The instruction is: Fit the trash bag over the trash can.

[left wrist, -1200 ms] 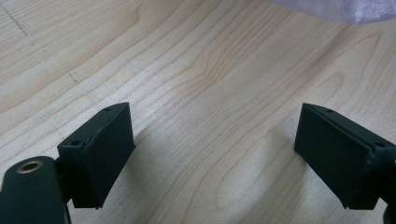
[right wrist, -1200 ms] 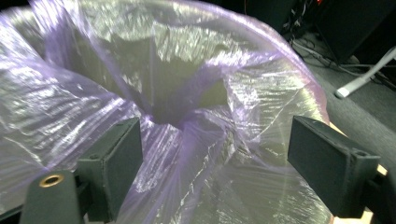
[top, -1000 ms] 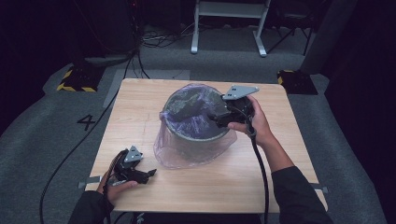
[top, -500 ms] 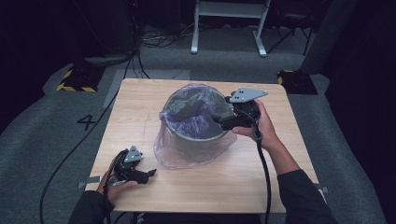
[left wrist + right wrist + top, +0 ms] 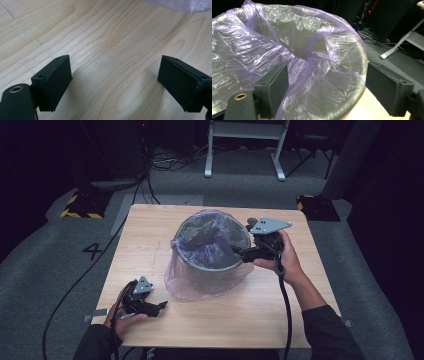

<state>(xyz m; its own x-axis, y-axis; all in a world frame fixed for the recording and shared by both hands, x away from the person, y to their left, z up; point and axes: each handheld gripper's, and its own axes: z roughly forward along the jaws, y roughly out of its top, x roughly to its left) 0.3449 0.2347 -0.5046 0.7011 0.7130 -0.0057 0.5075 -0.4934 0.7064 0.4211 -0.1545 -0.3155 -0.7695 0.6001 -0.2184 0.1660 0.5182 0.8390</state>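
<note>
A dark grey round bin stands mid-table, lined with a translucent purple bag that drapes down its outside onto the wood. My right gripper is at the bin's right rim, held in a hand. In the right gripper view its jaws stand wide apart, open, with the bag-covered rim between them; film lies loosely against the left pad. My left gripper rests near the table's front left corner. It is open over bare wood, with nothing between the pads.
The light wooden table has bare room to the left of the bin and along the front. The bag's hem lies just beyond my left gripper. Cables and a white metal stand are on the grey floor behind.
My right gripper has edged slightly towards the near side along the bin's right rim. The left gripper has stayed where it was.
</note>
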